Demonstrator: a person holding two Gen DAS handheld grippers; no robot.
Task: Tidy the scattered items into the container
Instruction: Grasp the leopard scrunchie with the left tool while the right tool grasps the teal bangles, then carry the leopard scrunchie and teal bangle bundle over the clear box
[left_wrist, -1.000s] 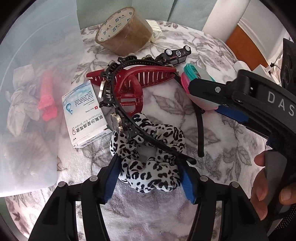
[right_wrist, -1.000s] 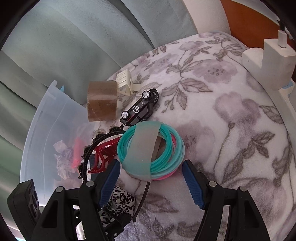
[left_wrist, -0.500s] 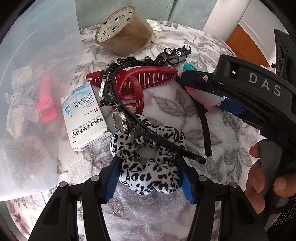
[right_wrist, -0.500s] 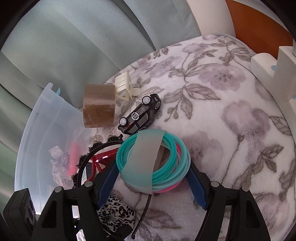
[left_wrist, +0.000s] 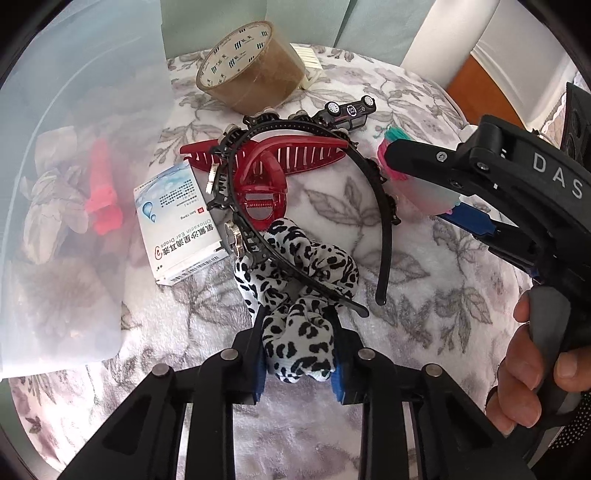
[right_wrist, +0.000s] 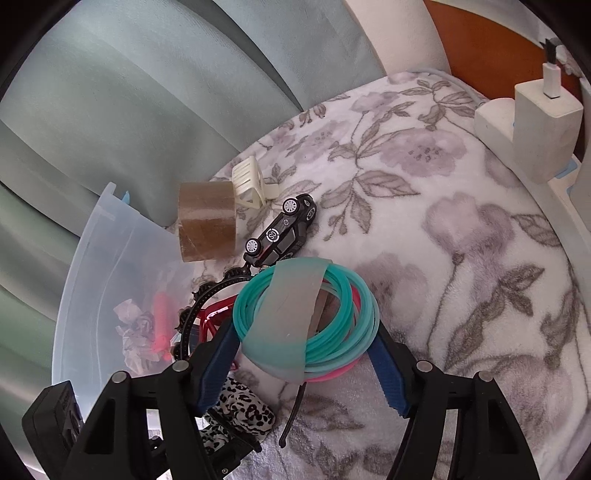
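Scattered items are seen lying on a floral blanket. Left wrist view: the left gripper is closing, and its blue pads are already pressed into a leopard-print scrunchie bunched between them. A black headband arches just beyond the scrunchie, one end lying across it, so the two are tangled. Under the headband a red claw clip is noted, and to the left of it an ear-drops box. Farther ahead, a roll of brown tape and a black toy car on its side. The right gripper enters from the right, held by a hand; the bangles beneath it are mostly hidden.

A translucent container stands to the left of the gripper. Through its frosted wall a pink-red object and a crumpled pale thing are made out only as blurs.

Right wrist view: the right gripper is spread, its pads set on either side of a bundle of teal and pink bangles wrapped in a translucent band; whether the pads touch it cannot be told. Ahead lie the toy car, the tape and a small cream plastic piece. The container stands to the left, contents blurred. The scrunchie is partly cut off behind the left finger.
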